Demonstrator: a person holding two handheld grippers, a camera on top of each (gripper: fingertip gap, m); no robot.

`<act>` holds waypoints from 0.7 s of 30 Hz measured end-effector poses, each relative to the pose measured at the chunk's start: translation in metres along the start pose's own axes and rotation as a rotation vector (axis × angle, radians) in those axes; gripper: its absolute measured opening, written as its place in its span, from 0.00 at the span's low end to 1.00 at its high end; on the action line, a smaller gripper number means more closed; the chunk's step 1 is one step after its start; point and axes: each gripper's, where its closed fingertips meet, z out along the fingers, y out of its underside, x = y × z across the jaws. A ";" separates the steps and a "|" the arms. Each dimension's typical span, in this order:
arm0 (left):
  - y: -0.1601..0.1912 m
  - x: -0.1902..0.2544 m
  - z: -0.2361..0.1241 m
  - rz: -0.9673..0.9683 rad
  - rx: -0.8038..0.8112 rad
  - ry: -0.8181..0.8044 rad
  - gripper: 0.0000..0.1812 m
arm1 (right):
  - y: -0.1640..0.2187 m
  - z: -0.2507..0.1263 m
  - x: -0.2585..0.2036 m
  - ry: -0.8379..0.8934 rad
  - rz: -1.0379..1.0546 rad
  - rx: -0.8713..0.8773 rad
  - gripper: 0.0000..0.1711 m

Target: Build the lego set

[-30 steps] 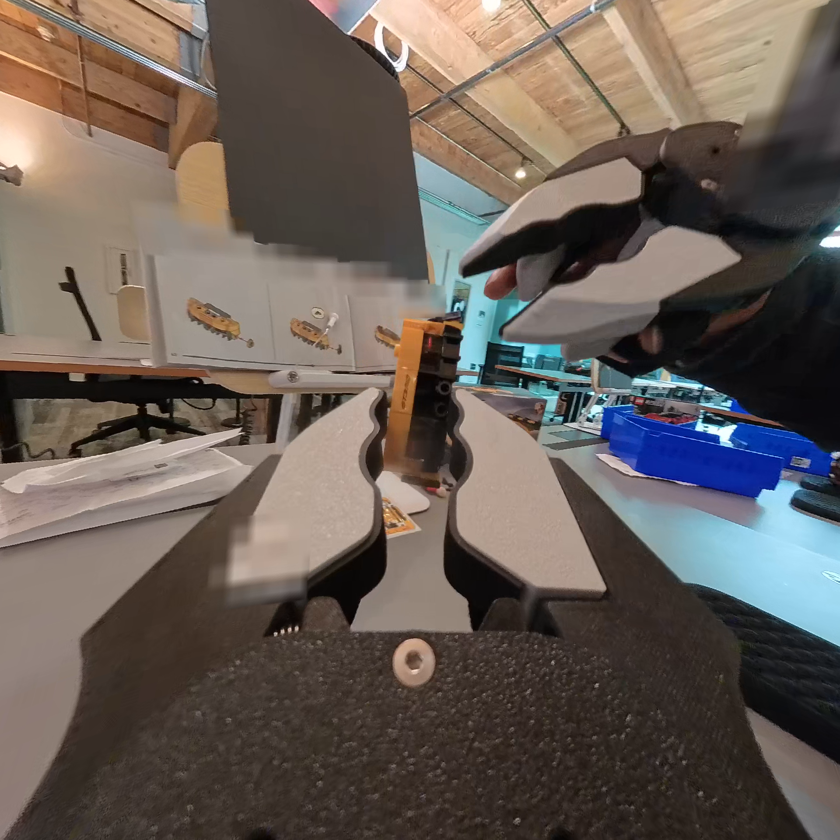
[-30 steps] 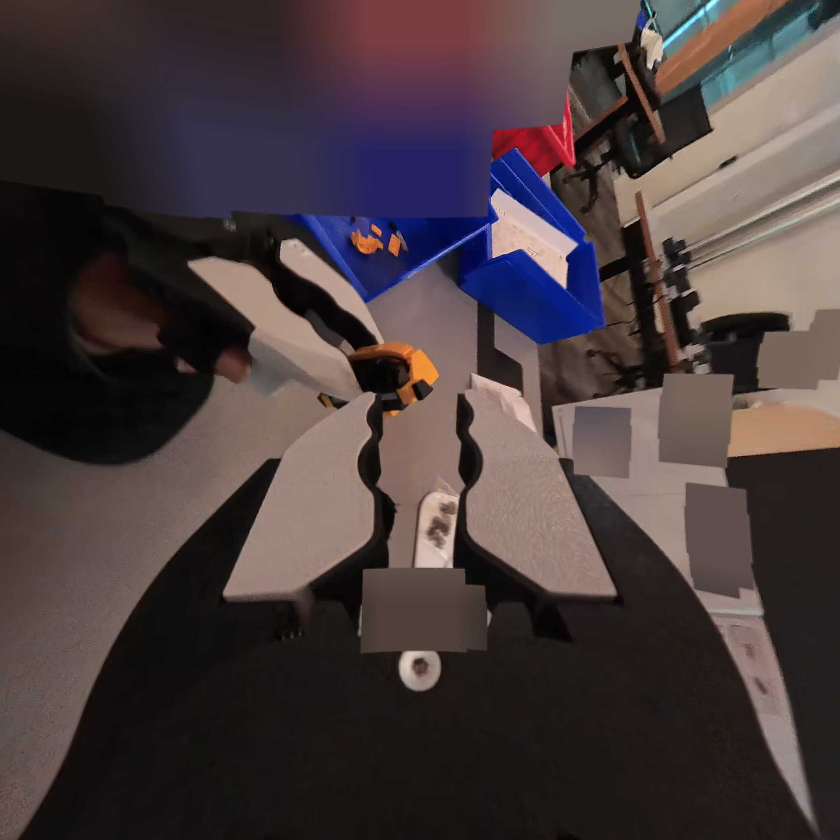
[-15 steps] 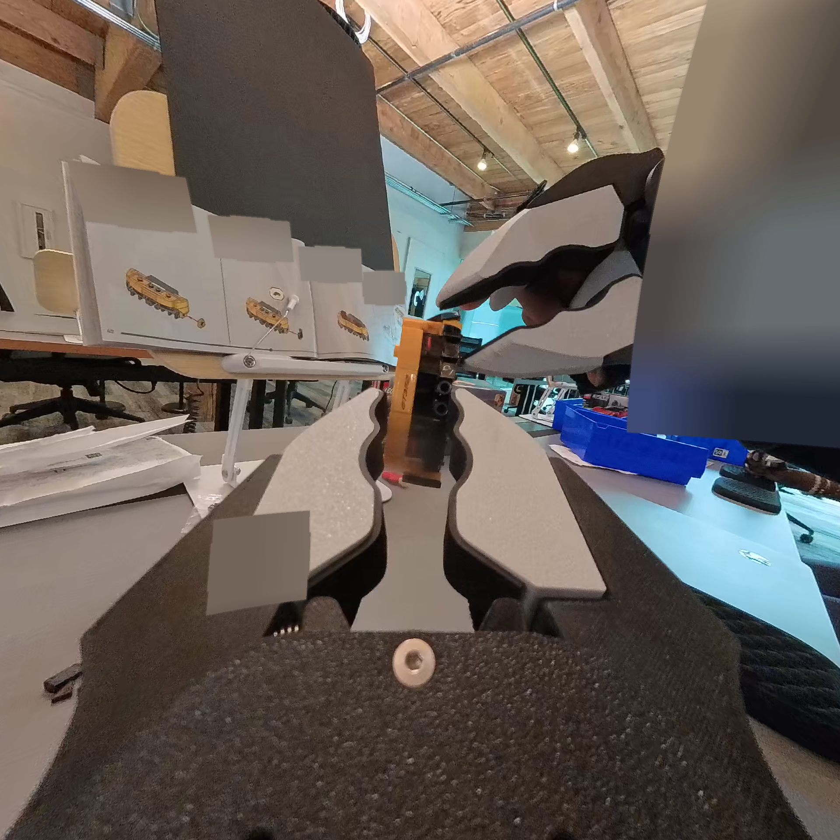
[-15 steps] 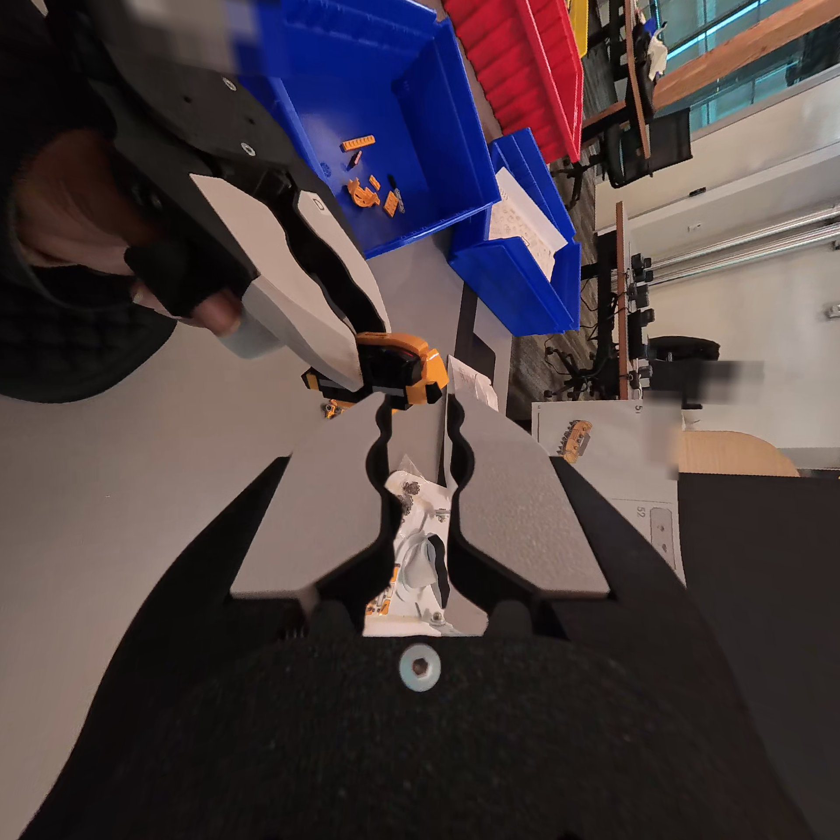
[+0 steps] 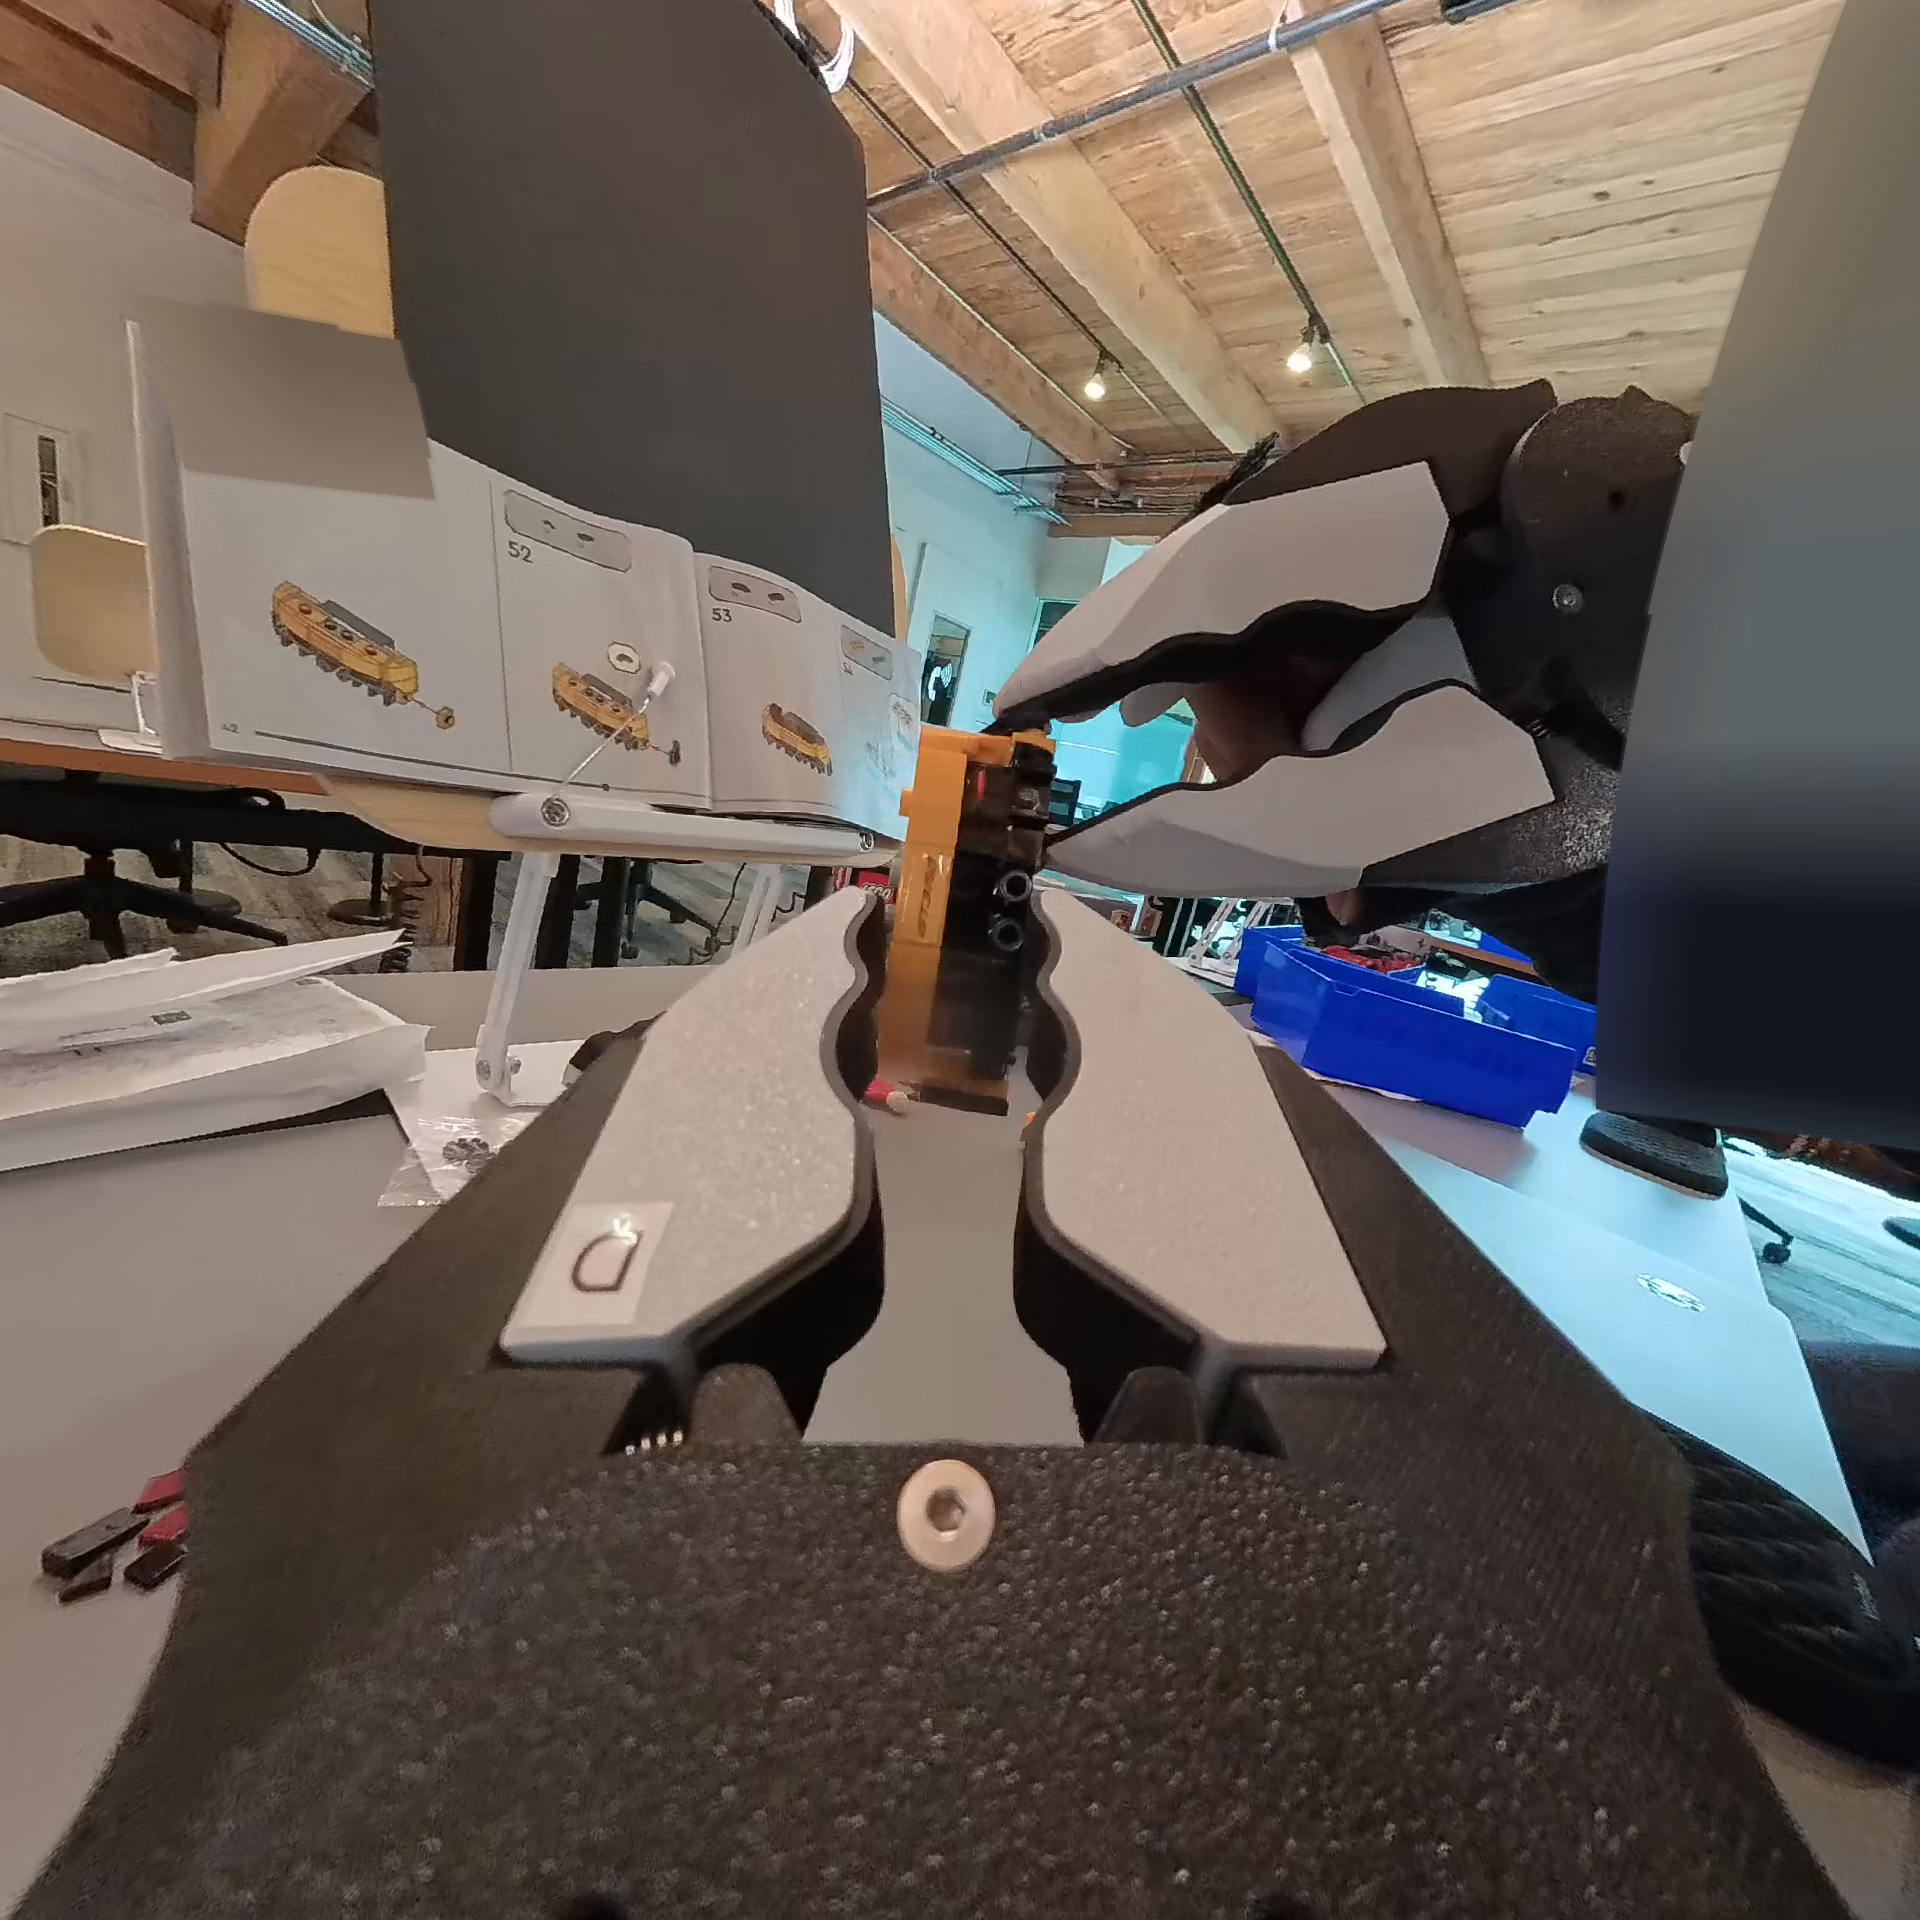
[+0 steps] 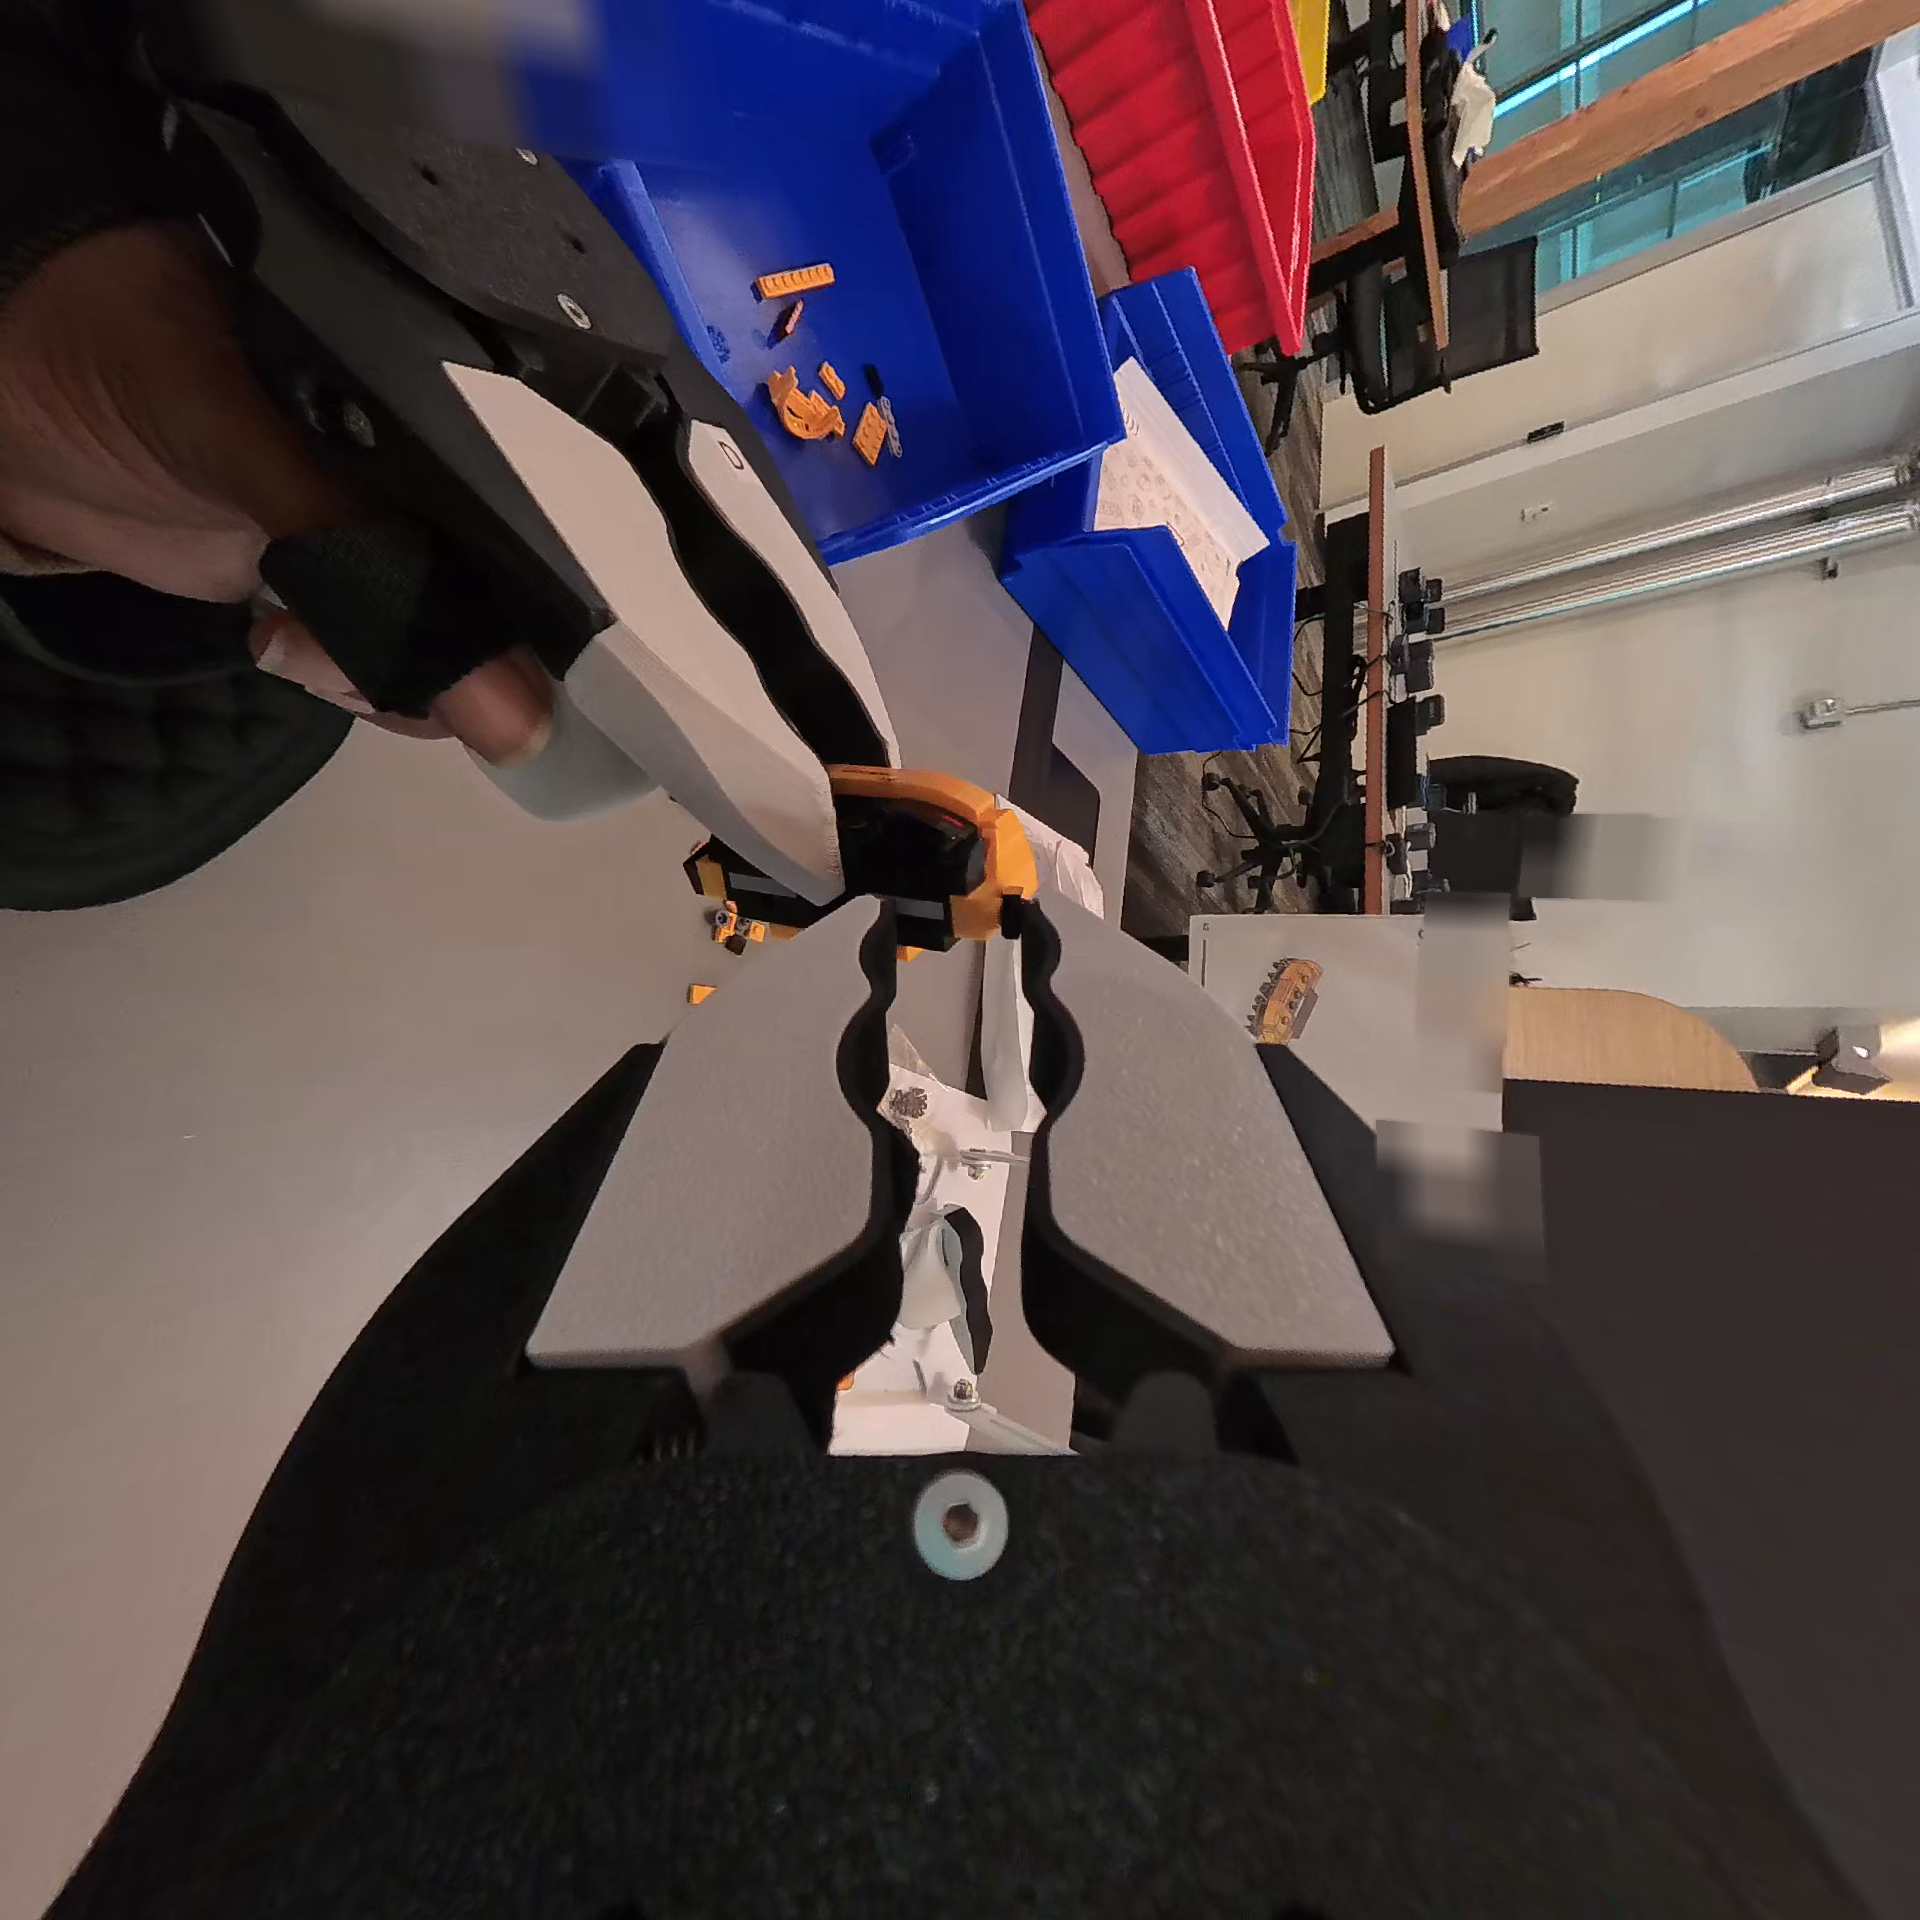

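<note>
An orange-and-black lego model stands upright just above the grey table. My left gripper is shut on its lower half. In the right wrist view the left gripper comes in from the upper left, clamped on the model. My right gripper has its fingertips on either side of the model's top end and is closed onto it. In the left wrist view the right gripper reaches in from the right, one finger above and one below that end.
An open instruction booklet leans on a white stand behind the model. Blue bins stand to the right, one with loose orange pieces, and beyond it a red bin. White paper bags and small dark pieces lie to the left. My two grippers' fingertips are within a few centimetres of each other.
My right gripper has moved in from above and right, and its jaws have narrowed around the model's top end. My left gripper kept hold of the model.
</note>
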 end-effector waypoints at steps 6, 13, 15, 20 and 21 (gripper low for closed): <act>-0.001 0.000 0.000 -0.017 0.005 0.009 0.14 | 0.000 0.000 -0.002 -0.007 -0.003 -0.001 0.16; -0.002 0.001 -0.001 -0.048 0.012 0.024 0.14 | -0.001 0.000 -0.003 0.007 -0.026 -0.006 0.19; -0.003 0.002 -0.001 -0.058 0.014 0.031 0.14 | -0.001 0.000 -0.003 0.013 -0.030 -0.009 0.20; -0.003 0.004 -0.001 -0.090 0.017 0.054 0.14 | -0.001 0.000 -0.003 0.034 -0.053 -0.017 0.20; -0.004 0.004 -0.001 -0.096 0.018 0.061 0.14 | -0.001 -0.001 -0.003 0.035 -0.055 -0.017 0.20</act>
